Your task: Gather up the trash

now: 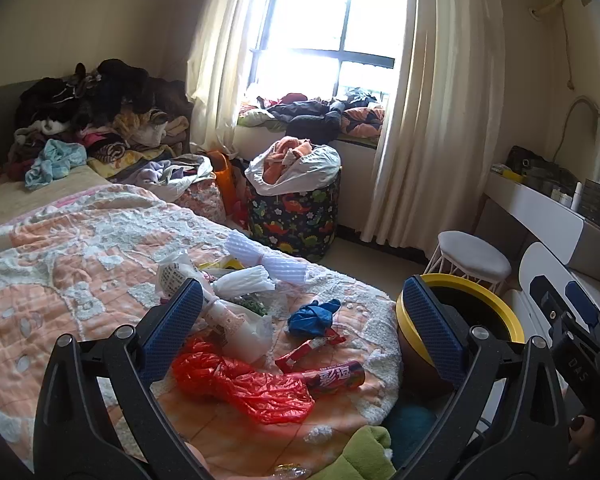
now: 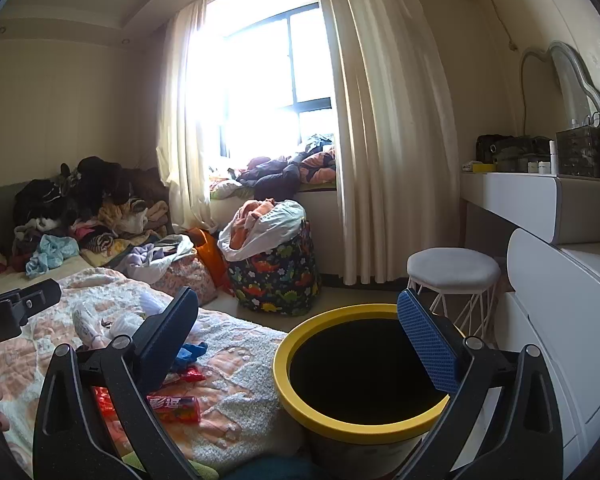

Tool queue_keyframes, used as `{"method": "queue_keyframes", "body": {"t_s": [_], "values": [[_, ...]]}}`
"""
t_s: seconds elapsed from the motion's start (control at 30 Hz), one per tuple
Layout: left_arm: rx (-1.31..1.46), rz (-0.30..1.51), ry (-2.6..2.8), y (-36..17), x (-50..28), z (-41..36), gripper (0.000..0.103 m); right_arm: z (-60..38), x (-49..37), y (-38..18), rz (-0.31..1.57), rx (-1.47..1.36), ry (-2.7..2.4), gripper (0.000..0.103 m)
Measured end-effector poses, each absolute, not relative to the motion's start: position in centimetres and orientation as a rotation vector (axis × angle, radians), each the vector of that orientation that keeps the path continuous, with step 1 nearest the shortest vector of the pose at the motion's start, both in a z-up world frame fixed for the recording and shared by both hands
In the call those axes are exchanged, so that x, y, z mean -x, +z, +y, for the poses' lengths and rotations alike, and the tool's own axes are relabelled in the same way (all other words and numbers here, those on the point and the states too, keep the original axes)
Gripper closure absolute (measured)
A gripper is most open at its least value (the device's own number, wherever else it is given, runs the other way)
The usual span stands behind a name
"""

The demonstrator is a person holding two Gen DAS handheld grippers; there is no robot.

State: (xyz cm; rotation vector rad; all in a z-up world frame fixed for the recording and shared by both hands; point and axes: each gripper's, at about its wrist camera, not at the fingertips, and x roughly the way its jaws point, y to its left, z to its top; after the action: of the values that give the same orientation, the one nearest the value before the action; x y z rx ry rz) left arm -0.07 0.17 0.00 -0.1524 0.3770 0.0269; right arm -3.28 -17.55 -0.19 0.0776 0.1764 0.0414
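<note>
Both my left tongs (image 1: 300,320) and right tongs (image 2: 304,344) gape empty; wrappers (image 1: 320,354) ahead uncollected, bin (image 2: 360,380) apparently empty.

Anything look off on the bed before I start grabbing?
Yes. Litter lies strewn on the blanket: a red bag, wrappers, a snack tube, a blue scrap and white foam. The bin beside the bed looks empty. Both grippers, left and right, are open.
</note>
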Motion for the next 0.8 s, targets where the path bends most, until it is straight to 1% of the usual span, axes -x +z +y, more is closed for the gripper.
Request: {"method": "queue_keyframes", "body": {"t_s": [0.8], "values": [[0.154,0.371,0.022,0.3,0.1,-1.3,0.011,-17.7,3.0,-0.4,0.163,-0.088,0.039,0.006]]}}
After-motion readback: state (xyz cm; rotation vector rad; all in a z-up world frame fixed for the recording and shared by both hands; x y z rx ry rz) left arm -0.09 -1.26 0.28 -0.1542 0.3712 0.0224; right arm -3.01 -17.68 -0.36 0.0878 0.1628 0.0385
